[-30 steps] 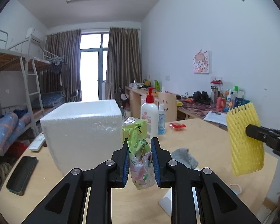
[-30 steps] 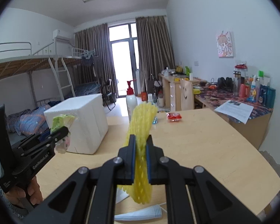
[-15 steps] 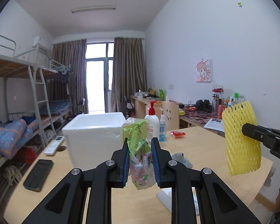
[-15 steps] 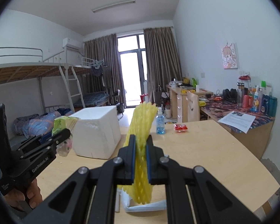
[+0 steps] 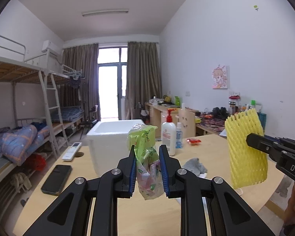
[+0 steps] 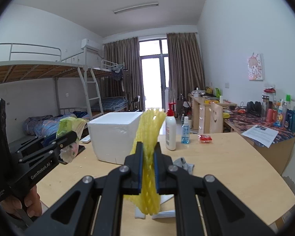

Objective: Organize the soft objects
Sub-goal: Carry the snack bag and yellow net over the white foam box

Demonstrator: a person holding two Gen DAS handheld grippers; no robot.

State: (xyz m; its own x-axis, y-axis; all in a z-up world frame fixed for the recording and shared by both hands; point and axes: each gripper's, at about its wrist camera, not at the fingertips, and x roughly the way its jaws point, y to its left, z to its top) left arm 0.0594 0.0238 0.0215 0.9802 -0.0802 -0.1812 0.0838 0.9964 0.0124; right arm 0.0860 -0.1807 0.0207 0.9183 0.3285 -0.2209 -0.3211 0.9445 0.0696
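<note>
Landmark: the white rectangular foam box (image 5: 116, 137), open at the top, standing on the pale wooden table (image 5: 206, 143).

Left gripper (image 5: 147, 169): black frame, blue pads, jaws closed partway onto a crumpled green and pink plastic packet (image 5: 146, 157). Packet is pinched across its middle, green top sticking up above the pads, clear printed end hanging below them. It is held in the air, nearer the camera than the foam box and in line with the box's right front corner. In the right wrist view the same gripper (image 6: 68, 143) shows at left of the foam box, packet (image 6: 68, 125) bulging above and below its tips, a hand (image 6: 23, 204) on its handle.

Right gripper (image 6: 148, 169): jaws nearly together, squeezing a yellow foam mesh sleeve (image 6: 149, 137) seen edge-on, folded flat. Sleeve rises above the pads and droops below them. In the left wrist view it is a broad yellow netted sheet (image 5: 245, 149) gripped at its right edge by the black tips (image 5: 251, 139), well to the right of the foam box and clear of the table.

On the table: a grey crumpled cloth (image 6: 183, 164) lying to the right front of the foam box; a white pump bottle with a red top (image 6: 170, 129) just right of the box; a small clear blue spray bottle (image 6: 185, 130) beyond that; a red wrapped packet (image 6: 205, 138) further right. A black phone (image 5: 57, 179) and a white remote control (image 5: 71, 151) lie left of the box.
</note>
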